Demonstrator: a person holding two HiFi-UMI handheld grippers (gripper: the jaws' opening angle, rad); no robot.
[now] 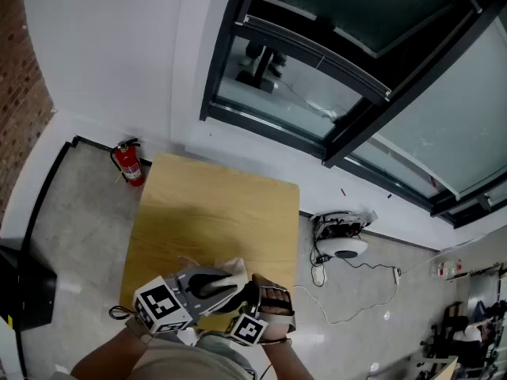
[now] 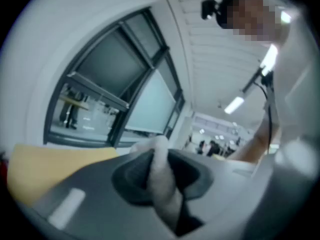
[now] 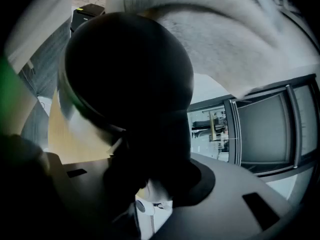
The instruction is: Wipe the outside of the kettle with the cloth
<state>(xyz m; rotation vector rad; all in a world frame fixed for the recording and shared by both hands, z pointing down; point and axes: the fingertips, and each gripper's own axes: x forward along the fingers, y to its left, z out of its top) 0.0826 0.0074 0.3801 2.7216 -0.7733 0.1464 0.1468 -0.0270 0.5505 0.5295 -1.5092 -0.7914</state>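
Observation:
Both grippers are close together over the near edge of the wooden table [image 1: 214, 212]. My left gripper [image 2: 157, 156] is shut on a fold of the white cloth [image 2: 162, 184], which sticks up between its dark pads. In the head view the cloth [image 1: 231, 269] lies against the dark top of the kettle [image 1: 207, 285]. My right gripper [image 3: 155, 169] is shut on the kettle's black handle. The kettle [image 3: 125, 69] fills the right gripper view, its black top round and a strip of shiny body at the left. The cloth [image 3: 225, 39] drapes over its upper side.
A red fire extinguisher [image 1: 129, 163] stands on the floor by the table's far left corner. A white device [image 1: 342, 237] with trailing cables lies on the floor to the right. A black bin [image 1: 20, 287] is at the left edge. Dark-framed windows [image 1: 341, 62] lie beyond.

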